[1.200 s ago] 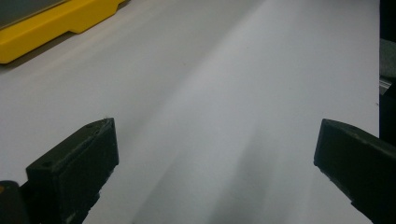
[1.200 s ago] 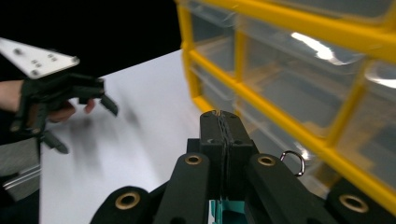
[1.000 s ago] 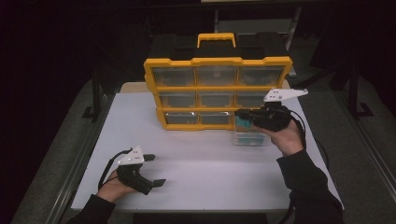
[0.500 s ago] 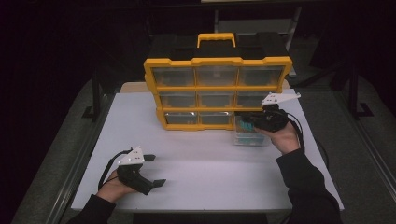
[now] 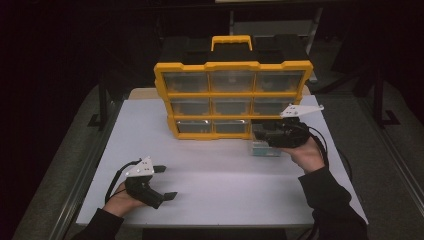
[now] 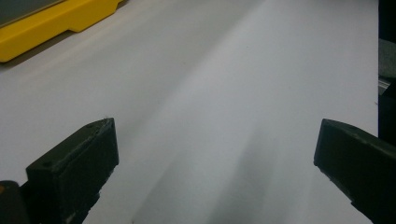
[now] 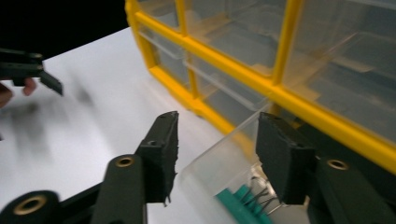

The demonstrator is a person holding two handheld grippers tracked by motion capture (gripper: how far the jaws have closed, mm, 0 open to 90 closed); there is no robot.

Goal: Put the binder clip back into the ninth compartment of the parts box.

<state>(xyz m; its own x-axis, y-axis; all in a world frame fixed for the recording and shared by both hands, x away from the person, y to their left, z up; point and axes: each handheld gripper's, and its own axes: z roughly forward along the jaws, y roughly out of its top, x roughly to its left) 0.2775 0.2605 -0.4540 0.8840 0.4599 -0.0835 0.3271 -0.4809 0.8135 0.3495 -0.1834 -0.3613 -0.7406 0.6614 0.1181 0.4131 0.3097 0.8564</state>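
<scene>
The right gripper (image 7: 217, 154), jaws just opening, straddles a clear plastic drawer (image 7: 229, 172) of green clips beside the yellow organiser case (image 5: 232, 100), unclamped. The left gripper (image 5: 162, 182) rests wide open, empty, on the white table (image 5: 215, 170).

A glossy yellow plastic organiser (image 5: 232, 100) with clear, slightly hazy drawer fronts is standing on a smooth, matt white table (image 5: 220, 170). A pulled-out clear plastic drawer (image 7: 219, 172) is showing teal plastic pieces and thin metal wire clips (image 7: 247, 196); matt black pads (image 7: 163, 149) are facing it.
</scene>
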